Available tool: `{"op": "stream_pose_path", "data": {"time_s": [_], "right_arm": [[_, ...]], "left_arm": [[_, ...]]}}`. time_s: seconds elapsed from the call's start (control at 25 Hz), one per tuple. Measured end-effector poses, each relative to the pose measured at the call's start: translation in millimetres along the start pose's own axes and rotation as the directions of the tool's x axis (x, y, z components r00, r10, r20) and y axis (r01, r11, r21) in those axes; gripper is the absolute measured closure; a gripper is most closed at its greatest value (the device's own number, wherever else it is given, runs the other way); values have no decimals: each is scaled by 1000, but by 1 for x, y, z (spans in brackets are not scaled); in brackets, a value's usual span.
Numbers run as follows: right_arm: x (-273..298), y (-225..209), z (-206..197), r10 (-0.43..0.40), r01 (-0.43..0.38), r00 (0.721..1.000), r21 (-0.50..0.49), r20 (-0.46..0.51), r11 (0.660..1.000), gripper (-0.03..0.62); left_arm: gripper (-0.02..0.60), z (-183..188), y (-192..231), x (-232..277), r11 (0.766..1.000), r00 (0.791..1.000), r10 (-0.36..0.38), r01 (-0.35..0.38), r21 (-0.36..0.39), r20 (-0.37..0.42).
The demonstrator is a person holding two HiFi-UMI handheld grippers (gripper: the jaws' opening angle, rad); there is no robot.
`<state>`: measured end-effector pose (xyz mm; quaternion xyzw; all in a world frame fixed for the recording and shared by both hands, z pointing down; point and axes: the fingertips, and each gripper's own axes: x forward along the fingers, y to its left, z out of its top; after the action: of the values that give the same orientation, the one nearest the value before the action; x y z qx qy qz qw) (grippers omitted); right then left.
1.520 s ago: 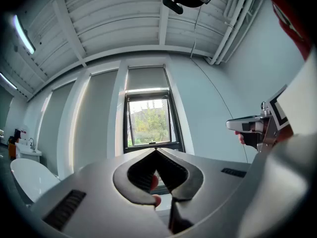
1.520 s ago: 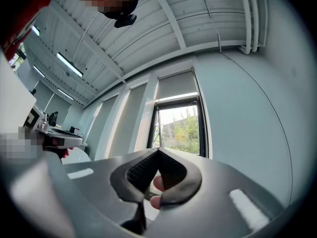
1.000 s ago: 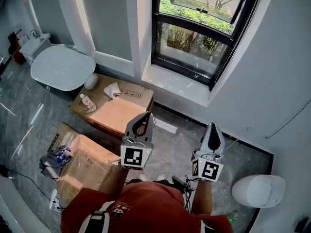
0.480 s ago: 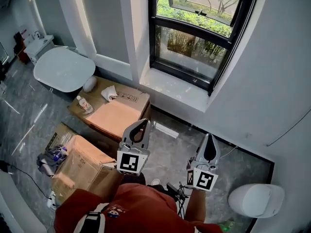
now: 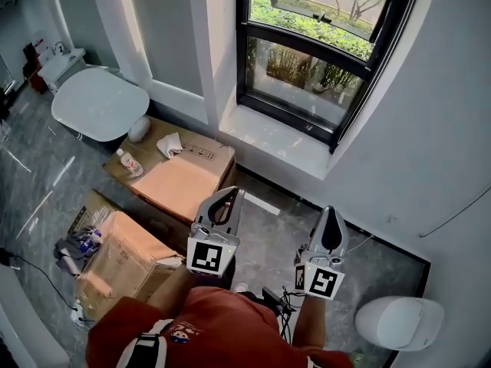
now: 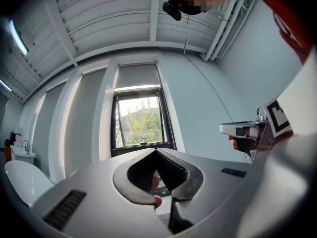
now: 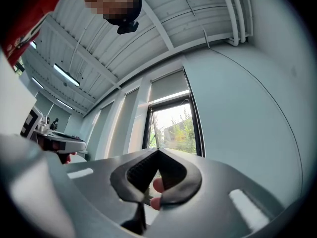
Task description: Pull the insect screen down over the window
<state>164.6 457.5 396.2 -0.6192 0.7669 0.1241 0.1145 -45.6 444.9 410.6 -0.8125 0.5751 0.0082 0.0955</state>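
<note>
On the floor at the left, two cardboard boxes (image 5: 181,181) (image 5: 124,261) lie near the person's feet. A step toward the window (image 5: 318,64) could catch on one, since the gaze has to go up to find the screen.

The left gripper (image 5: 232,192) is held out toward the far wall. Its jaws are pressed together on nothing, with only the window showing past the tips. The right gripper (image 5: 331,210), just beside it, is shut and empty too. Both would need to open before reaching any pull bar, or the closed tips would only knock against it.

The insect screen is not drawn, and the glass stands bare above the sill (image 5: 280,138). A grey panel (image 6: 137,76) at the top of the window frame may be the rolled screen, though I cannot tell for sure. If it is, it sits high and both grippers are low and well apart from it. A stretched, one-sided grab could drag the screen down crooked and jam it in its tracks.

At the near right a toilet (image 5: 399,322) narrows the standing room.
</note>
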Motion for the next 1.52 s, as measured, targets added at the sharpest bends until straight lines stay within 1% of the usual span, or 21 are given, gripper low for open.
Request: {"op": "stream_pose_path", "data": {"time_s": [0.12,0.32,0.52,0.68,0.96,1.2,1.52], "right_arm": [[21,2,-6,9,-10,1000,-17,-2,1000,585],[64,4,-22,11,-11,1000,-45,-11,999,585],[128,13,-39,18,-19,1000,-60,-25,998,585],[182,20,-53,14,-17,999,-70,-34,997,585],[256,35,-74,2,-5,999,-74,-47,997,585],[295,44,-78,-7,3,999,-100,-33,995,585],[321,39,-90,-29,25,999,-107,-29,994,585]], "left_arm": [[577,-7,6,16,1000,1000,-11,11,-27,-10],[575,-17,29,56,999,1000,-14,15,-42,6],[575,-27,66,108,998,1000,-17,18,-52,11],[577,-34,99,150,997,1000,-24,25,-74,13],[575,-42,147,211,995,999,-48,49,-91,20],[575,-45,172,245,992,997,-65,70,-104,47],[577,-53,192,279,992,996,-67,73,-107,57]]}}
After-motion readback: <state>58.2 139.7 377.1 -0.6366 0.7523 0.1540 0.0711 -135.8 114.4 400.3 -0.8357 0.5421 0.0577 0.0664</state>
